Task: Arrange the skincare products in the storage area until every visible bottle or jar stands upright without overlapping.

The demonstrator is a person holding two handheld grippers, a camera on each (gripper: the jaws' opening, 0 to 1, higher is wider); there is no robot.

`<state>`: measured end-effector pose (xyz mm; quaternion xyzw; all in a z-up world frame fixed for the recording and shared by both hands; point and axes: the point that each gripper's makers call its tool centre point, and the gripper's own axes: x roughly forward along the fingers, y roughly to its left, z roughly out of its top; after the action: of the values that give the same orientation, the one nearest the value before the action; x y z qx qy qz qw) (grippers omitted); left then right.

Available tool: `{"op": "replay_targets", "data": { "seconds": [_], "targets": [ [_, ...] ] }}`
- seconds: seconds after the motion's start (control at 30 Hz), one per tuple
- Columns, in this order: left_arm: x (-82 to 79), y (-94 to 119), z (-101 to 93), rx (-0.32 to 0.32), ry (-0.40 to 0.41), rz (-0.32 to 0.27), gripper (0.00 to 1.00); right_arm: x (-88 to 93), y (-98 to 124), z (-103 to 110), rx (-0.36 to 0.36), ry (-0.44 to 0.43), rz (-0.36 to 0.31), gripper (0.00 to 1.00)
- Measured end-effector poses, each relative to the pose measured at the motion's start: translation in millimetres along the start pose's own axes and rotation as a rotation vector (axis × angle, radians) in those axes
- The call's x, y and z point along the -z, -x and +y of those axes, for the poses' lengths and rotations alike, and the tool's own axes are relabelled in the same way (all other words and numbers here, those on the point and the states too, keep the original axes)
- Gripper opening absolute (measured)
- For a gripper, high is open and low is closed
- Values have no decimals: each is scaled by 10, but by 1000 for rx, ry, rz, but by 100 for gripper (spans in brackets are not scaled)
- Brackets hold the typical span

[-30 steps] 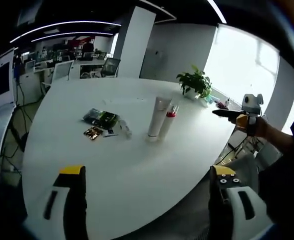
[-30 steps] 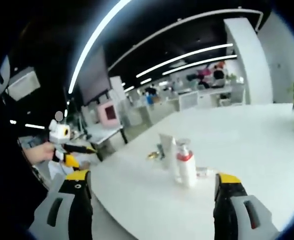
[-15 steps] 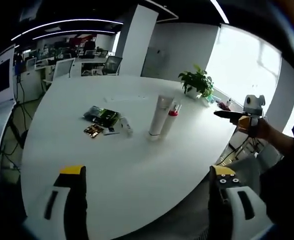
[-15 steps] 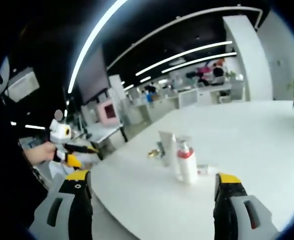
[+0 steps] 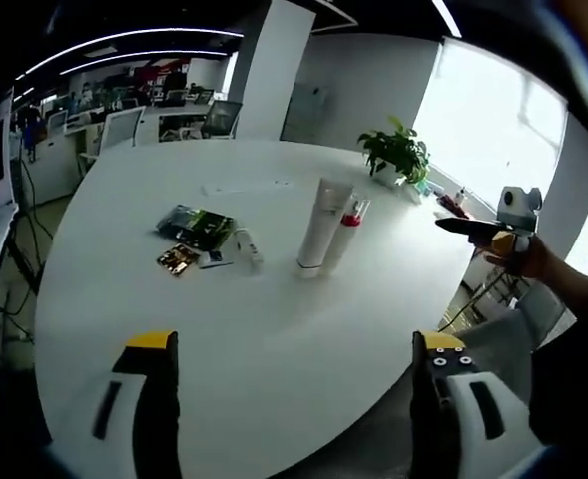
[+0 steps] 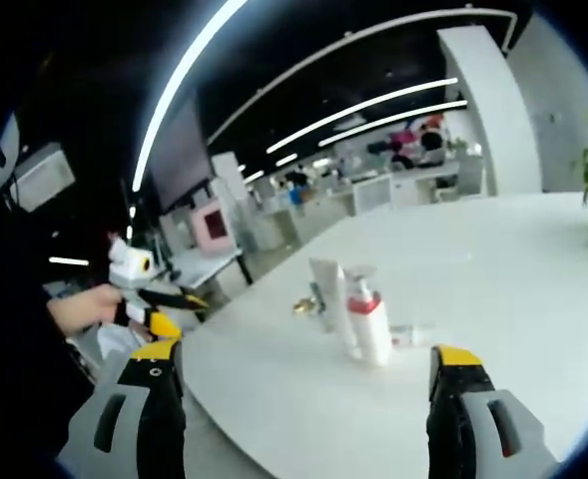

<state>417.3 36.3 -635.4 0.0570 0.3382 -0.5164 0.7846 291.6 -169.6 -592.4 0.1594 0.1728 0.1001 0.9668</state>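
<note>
Standing upright near the middle of the round white table point(image 5: 274, 349) are a tall white squeeze tube point(image 5: 315, 228) on its cap end and, just beside it, a white pump bottle with a red collar point(image 5: 344, 232) — the two are close together, and whether they are touching is hard to tell. In the right gripper view the same pair is appearing with the pump bottle point(image 6: 367, 317) in front and the tube point(image 6: 326, 291) behind it. A small white tube point(image 5: 246, 247) is lying flat on the table near a dark green foil packet point(image 5: 196, 226), a gold-brown sachet point(image 5: 177, 260) and a small dark item too small to identify; that lying tube is probably what is keeping the task unfinished.

The left gripper point(image 5: 294, 399) is being held above the near table edge, jaws spread wide with nothing between them, likely readying for a reach towards the flat things. The right gripper point(image 6: 303, 399) is likewise spread and empty, pointing at the upright pair from off the table's side — well apart from them. A green potted plant point(image 5: 397, 157) is sitting at the far edge, clear of the work.
</note>
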Motion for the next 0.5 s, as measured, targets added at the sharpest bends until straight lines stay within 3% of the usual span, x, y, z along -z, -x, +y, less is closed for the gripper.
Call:
{"op": "replay_targets", "data": {
  "seconds": [0.27,0.5],
  "targets": [
    [-4,-274,62,3,-34,47,87,21,21,-125,20,-26,-2,99],
    [-61,-468,138,-1,-15,70,84,75,31,-178,41,-50,-1,99]
  ]
}}
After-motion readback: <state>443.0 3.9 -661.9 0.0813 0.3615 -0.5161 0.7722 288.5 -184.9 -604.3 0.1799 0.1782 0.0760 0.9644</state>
